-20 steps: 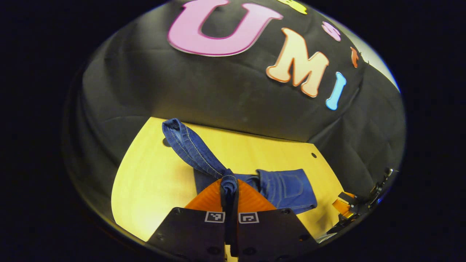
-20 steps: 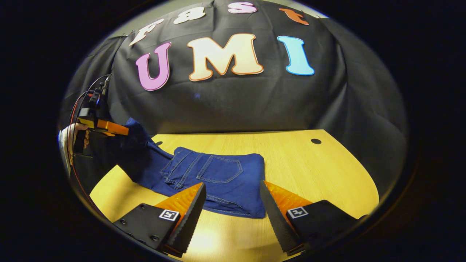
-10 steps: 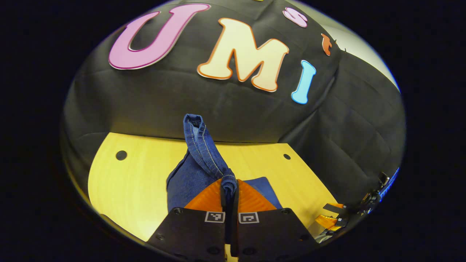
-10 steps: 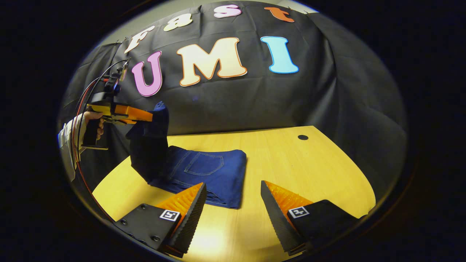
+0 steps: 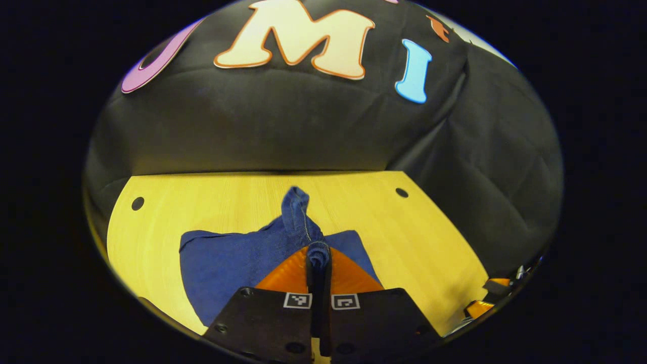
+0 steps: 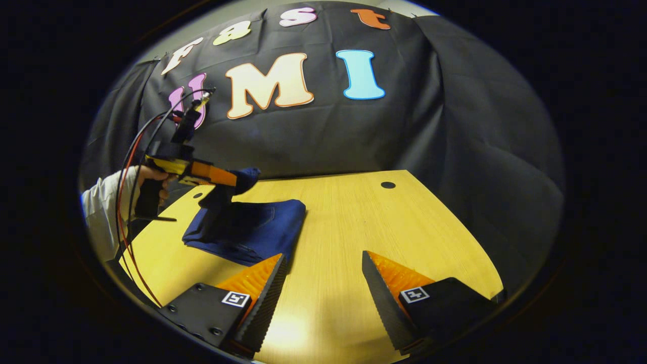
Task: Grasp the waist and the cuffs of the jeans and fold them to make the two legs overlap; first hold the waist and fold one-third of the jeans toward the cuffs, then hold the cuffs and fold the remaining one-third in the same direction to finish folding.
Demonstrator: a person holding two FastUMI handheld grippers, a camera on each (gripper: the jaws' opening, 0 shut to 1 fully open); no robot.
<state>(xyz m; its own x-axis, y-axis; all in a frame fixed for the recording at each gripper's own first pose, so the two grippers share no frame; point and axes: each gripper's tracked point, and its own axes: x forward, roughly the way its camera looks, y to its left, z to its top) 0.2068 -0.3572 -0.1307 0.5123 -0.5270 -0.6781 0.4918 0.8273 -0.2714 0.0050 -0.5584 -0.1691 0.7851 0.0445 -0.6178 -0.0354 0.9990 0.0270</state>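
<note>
Left tongs pinch the jeans cuffs above the folded stack on the bench.

In the right gripper view a hand in a pale sleeve holds the left tongs level over the denim, both fingers pressed tight on the raised cuff. The right tongs hang wide apart and empty, low over bare bench, beside the jeans' near edge.

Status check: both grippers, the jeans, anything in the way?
Left gripper shut on cuff end, held over the folded jeans. Right gripper open, holding nothing, above the table. Nothing in the way.
</note>
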